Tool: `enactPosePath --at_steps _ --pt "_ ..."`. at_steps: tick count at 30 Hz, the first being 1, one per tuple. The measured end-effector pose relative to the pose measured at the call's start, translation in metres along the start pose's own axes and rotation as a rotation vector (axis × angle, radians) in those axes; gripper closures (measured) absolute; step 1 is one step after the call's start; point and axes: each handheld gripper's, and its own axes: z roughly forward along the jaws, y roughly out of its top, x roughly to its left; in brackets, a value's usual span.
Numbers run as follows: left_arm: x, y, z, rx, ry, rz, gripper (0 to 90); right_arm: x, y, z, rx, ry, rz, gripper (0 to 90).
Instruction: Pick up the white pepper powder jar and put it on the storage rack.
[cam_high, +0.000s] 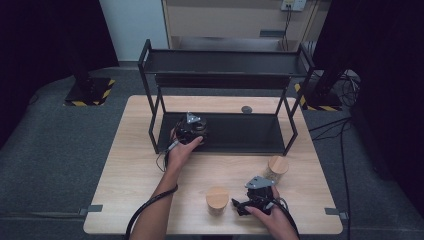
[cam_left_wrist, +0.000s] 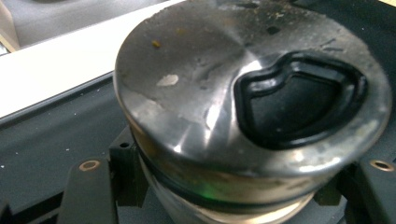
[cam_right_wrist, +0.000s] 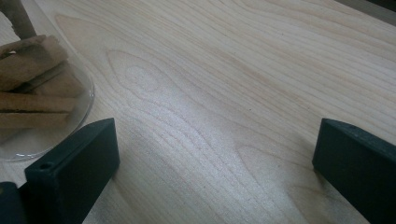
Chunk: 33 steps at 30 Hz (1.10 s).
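Observation:
A jar with a dull metal lid (cam_left_wrist: 224, 93) and a black rubber inset stands on the black lower shelf (cam_high: 240, 132) of a rack. My left gripper (cam_high: 191, 129) reaches into that shelf, and its two black jaws are shut on the jar's body just under the lid. My right gripper (cam_high: 239, 206) rests low over the wooden table near the front edge. Its jaws stand wide open over bare wood (cam_right_wrist: 215, 154) with nothing between them. A glass jar of brown sticks (cam_right_wrist: 37, 93) sits just beyond its left jaw.
A black two-tier rack (cam_high: 150, 95) takes up the back half of the table. Two wooden-lidded jars stand in front of it, one (cam_high: 217, 199) by my right gripper and one (cam_high: 278, 166) farther right. A small dark disc (cam_high: 246, 109) lies behind the rack.

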Motion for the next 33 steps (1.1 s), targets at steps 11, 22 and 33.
enactPosePath --at_steps 11,22,33 --pt "0.002 0.000 0.000 0.001 -0.007 -0.007 29.0 0.000 0.000 0.000 0.000 0.000 0.000 0.5" --pt "-0.005 0.003 -0.007 0.026 0.003 0.035 9.0 0.000 0.000 0.000 0.000 -0.001 0.000 0.5" --pt "-0.010 0.007 -0.019 0.000 0.000 0.037 7.3 0.000 0.000 0.000 -0.001 -0.001 -0.001 0.6"
